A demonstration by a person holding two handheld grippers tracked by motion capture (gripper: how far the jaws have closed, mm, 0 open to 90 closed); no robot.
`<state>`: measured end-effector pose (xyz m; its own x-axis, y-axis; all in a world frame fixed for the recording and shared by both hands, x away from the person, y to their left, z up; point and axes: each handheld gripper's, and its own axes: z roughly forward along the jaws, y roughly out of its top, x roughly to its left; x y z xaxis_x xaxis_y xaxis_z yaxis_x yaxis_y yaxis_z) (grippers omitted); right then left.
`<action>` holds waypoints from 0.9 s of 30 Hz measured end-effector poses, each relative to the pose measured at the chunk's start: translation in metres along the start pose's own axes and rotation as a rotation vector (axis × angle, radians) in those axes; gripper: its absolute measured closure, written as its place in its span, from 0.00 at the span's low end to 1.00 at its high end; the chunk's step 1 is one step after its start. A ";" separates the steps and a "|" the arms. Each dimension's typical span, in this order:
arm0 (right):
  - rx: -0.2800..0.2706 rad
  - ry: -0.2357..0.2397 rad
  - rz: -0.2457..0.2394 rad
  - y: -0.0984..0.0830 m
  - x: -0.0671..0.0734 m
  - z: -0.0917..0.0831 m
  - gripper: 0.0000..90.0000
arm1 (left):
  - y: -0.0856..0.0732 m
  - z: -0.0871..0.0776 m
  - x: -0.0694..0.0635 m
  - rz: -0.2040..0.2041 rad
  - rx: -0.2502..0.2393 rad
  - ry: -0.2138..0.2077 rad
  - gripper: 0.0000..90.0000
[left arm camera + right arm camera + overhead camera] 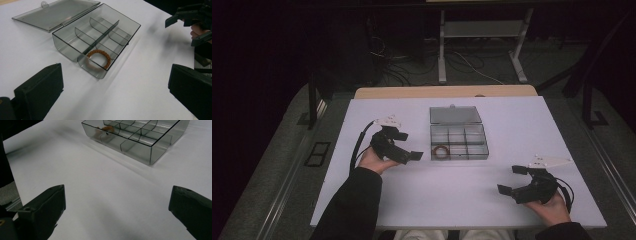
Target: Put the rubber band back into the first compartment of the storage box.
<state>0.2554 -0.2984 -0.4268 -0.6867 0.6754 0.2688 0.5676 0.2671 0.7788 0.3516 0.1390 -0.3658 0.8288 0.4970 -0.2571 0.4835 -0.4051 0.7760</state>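
Bracelet (99, 58) lies flat in the box (65, 51), in the corner compartment nearest your left gripper; in the high view that is the front-left cell. It touches neither gripper.

Left to right on the white table (492, 200): your left gripper (408, 146) sits just beside the box's left side, jaws wide apart, nothing between them. No pad touches the box.

The box stands mid-table, six cells, clear grey walls. Its lid (455, 114) lies flat on the table behind it, hinged back, latch tab at the far edge. The other five cells hold nothing I can make out.

Your right gripper (510, 179) rests near the table's front-right corner, well apart from the box, pointing left. Jaws spread wide, nothing held. In the right gripper view the bracelet (108, 128) shows small and blurred at the box's far end.
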 end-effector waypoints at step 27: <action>0.010 0.004 -0.004 0.000 0.002 0.002 0.00 | -0.064 -0.024 -0.021 -0.044 -0.101 0.039 0.00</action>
<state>0.2550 -0.2954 -0.4277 -0.6909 0.6713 0.2683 0.5693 0.2764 0.7743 0.2970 0.1730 -0.3961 0.7947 0.5430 -0.2713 0.4870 -0.3036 0.8189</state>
